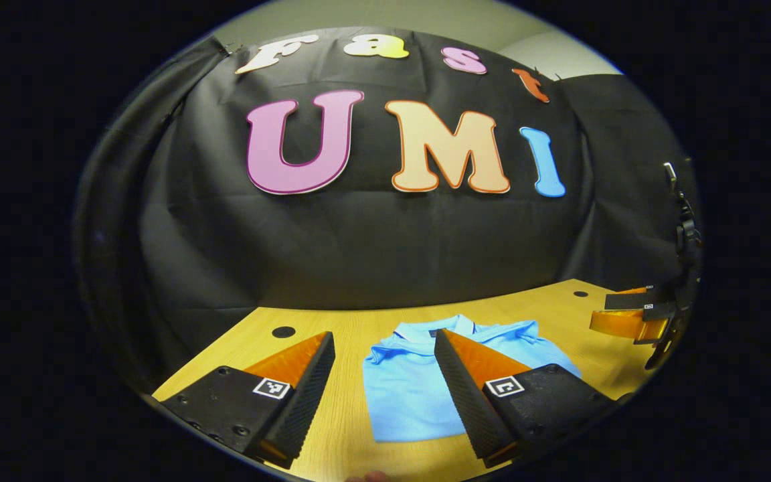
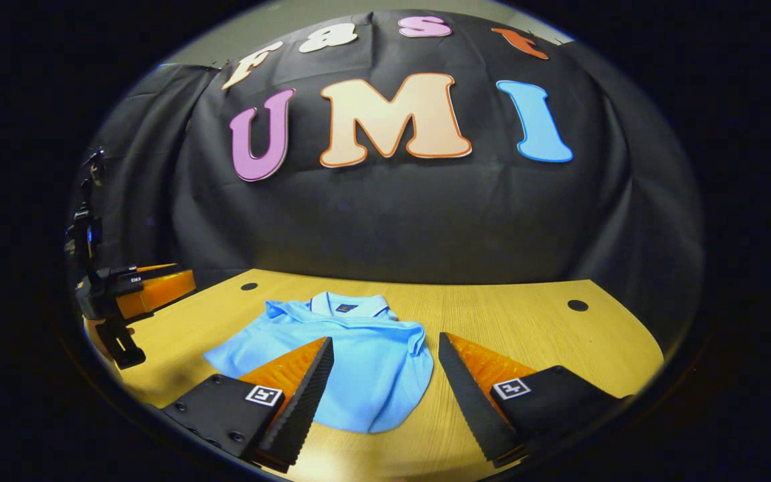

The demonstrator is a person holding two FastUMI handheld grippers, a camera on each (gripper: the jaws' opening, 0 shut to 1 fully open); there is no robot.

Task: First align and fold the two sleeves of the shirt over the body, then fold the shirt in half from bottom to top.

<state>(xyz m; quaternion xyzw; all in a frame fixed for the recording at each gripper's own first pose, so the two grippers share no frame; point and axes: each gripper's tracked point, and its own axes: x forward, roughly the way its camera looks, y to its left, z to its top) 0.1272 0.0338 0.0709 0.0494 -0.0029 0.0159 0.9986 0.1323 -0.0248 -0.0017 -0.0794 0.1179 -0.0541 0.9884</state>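
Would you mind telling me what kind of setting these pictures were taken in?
Probably a staged recording booth rather than a home: black cloth drapes the back as a wall, a bare wooden table with round holes holds one blue shirt, and the left gripper and right gripper hover with jaws open.

A light wooden table [image 1: 332,321] with a visible grain fills the lower part of both views. Small round dark holes [image 2: 577,305] sit near its back edge. Behind it hangs a black cloth wall [image 1: 372,241], creased and draped in folds at the sides. Above the cloth, a strip of pale plain wall [image 1: 439,17] shows. Lighting is dim and warm.
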